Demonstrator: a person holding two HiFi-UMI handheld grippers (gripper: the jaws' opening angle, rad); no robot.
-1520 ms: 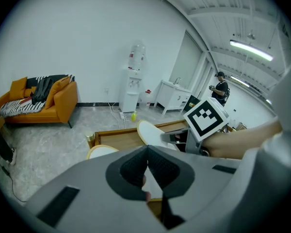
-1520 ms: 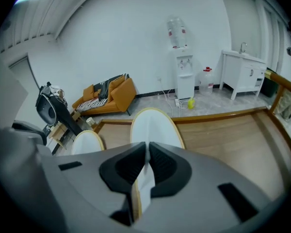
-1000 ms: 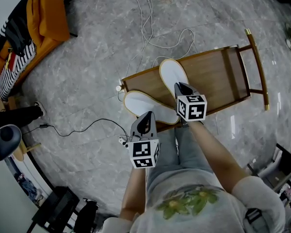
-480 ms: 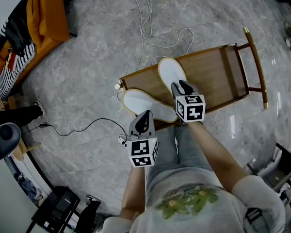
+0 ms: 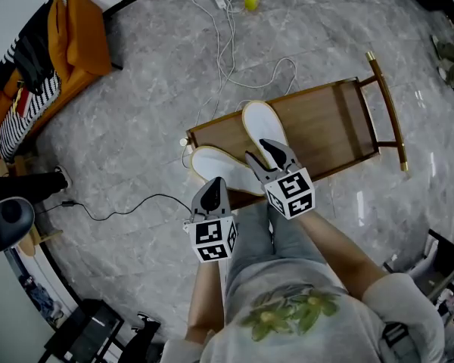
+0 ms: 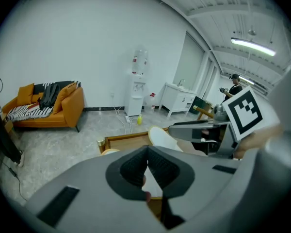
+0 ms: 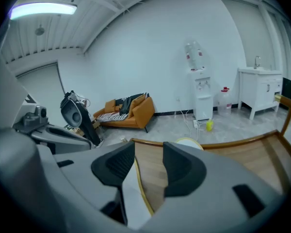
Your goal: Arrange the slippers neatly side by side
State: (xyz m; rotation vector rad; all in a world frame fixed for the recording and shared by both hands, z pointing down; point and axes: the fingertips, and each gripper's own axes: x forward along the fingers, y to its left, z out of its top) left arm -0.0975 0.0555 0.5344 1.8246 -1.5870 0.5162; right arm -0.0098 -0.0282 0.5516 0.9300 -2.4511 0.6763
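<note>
Two white slippers with tan rims lie on a low wooden tray. One slipper points away from me; the other lies slantwise at the tray's near left corner. My right gripper hovers over the gap between them. Its jaws have just been opening and stand open, with nothing pressed between them. In the right gripper view the near slipper shows below the jaws and the far one beyond. My left gripper hangs off the tray's near edge, shut and empty.
White cables trail over the grey floor behind the tray, by a yellow bottle. An orange sofa stands at the far left, and a black stand at the left. A water dispenser is against the wall.
My right gripper has lifted off the upright slipper's heel, tilted, and its jaws have spread apart. The left gripper has hardly moved. Both slippers lie where they were.
</note>
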